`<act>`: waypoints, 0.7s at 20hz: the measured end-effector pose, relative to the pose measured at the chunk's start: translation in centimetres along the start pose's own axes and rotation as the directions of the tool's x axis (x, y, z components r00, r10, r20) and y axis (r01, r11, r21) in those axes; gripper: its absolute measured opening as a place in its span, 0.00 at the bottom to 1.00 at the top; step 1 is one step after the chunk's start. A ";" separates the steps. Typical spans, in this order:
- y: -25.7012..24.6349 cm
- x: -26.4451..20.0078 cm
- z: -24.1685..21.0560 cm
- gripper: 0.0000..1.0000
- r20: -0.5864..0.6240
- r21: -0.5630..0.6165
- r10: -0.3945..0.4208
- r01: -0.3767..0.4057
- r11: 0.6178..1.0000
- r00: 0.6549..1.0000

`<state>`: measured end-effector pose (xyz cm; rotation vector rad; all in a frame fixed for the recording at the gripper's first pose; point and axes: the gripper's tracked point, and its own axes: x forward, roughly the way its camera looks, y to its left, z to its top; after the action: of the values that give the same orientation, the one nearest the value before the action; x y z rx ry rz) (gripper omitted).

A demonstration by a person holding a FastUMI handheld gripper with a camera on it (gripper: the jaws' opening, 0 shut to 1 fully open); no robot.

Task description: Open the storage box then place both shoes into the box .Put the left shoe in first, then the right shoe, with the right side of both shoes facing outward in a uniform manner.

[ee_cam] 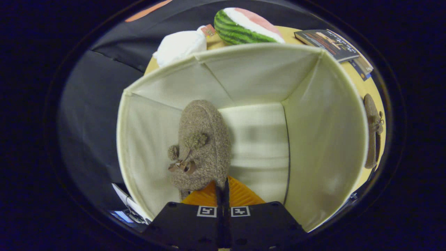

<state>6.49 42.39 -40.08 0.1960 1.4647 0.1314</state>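
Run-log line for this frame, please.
claw: shut on first shoe | shoe: inside open storage box | second shoe: on table beside box

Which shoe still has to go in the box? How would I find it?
Start at the big cream box just ahead of the gripper, whose fingers are pinched together on the heel edge of a fuzzy brown shoe inside it. Outside the box's right wall, on the yellow table, lies the other shoe. It is the only shoe outside the box.

Book point(329, 42) cover: print there, too small and blurred to read
Gripper point(223, 188) markers: square coded patterns, no readable words
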 end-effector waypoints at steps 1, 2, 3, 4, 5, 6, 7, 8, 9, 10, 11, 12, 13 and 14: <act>-0.3 0.8 0.0 0.00 -0.004 -0.013 -0.023 0.023 1.000 1.000; -0.5 1.3 0.0 0.00 -0.001 -0.019 -0.043 0.043 0.999 0.999; -0.4 1.4 -0.2 0.01 -0.002 -0.019 -0.051 0.051 0.999 0.999; -0.4 1.4 -0.3 0.01 -0.002 -0.011 -0.047 0.047 0.999 0.999; -0.2 1.5 -0.2 0.03 0.000 -0.012 -0.034 0.034 0.999 0.999; -0.2 1.4 -0.2 0.06 -0.003 -0.018 -0.025 0.025 1.000 1.000; -0.2 1.1 -0.2 0.09 -0.009 -0.028 -0.017 0.017 0.999 1.000; -0.2 0.6 -0.4 0.11 -0.010 -0.040 -0.009 0.009 0.999 1.000; -0.3 -0.1 -0.7 0.19 -0.019 -0.049 -0.003 0.002 0.999 1.000; 0.1 -0.8 -1.2 0.29 -0.032 -0.049 0.027 -0.028 0.998 0.999; 0.9 -2.3 -1.4 0.38 -0.040 -0.042 0.085 -0.086 0.995 0.996; 1.5 -3.4 -1.5 0.48 -0.044 -0.044 0.127 -0.129 0.991 0.991; 1.3 -4.4 -1.8 0.54 -0.054 -0.058 0.140 -0.144 0.988 0.989; 0.9 -5.5 -2.2 0.61 -0.059 -0.074 0.144 -0.149 0.986 0.988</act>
<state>3.76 42.23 -34.78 0.2380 1.4955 0.3154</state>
